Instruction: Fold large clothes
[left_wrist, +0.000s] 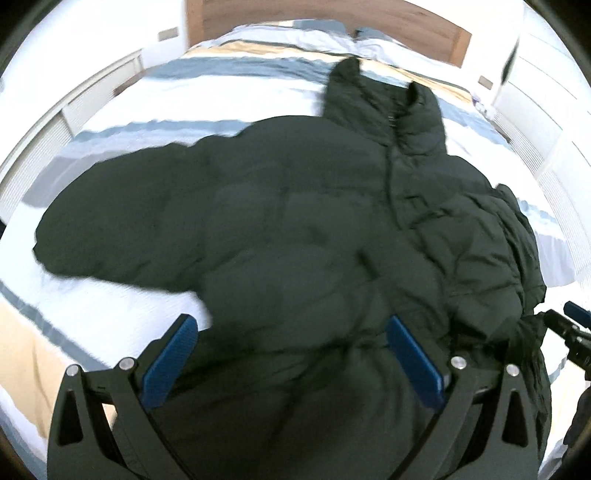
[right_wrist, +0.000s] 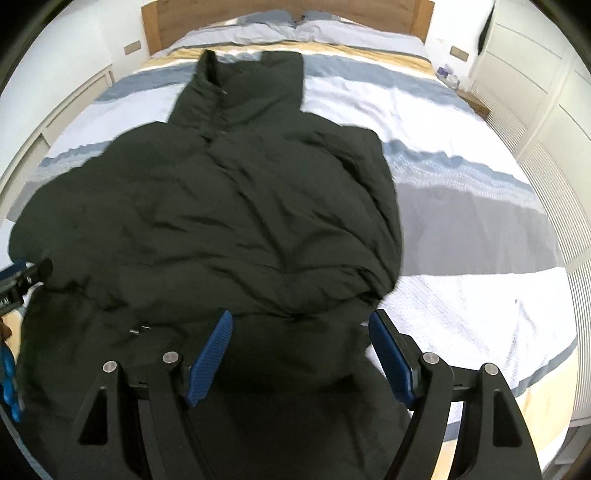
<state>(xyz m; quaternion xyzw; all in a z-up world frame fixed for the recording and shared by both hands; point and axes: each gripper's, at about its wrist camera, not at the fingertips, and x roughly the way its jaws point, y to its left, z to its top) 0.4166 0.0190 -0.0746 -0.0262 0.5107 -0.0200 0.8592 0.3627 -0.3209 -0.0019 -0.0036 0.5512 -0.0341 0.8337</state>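
A large dark green puffer jacket (left_wrist: 280, 221) lies on the bed, collar toward the headboard. In the left wrist view one sleeve (left_wrist: 122, 229) stretches out to the left and the right side is bunched up. The jacket also fills the right wrist view (right_wrist: 229, 206), where its right sleeve is folded in over the body. My left gripper (left_wrist: 291, 332) is open above the jacket's lower hem, with nothing between the blue pads. My right gripper (right_wrist: 301, 325) is open over the hem on the right side, empty too. The other gripper shows at each view's edge.
The bed (right_wrist: 461, 184) has a white, blue, grey and yellow striped cover. Pillows (right_wrist: 295, 29) and a wooden headboard (right_wrist: 369, 11) are at the far end. White cabinets (right_wrist: 535, 92) stand to the right, white panelling (left_wrist: 55, 122) to the left.
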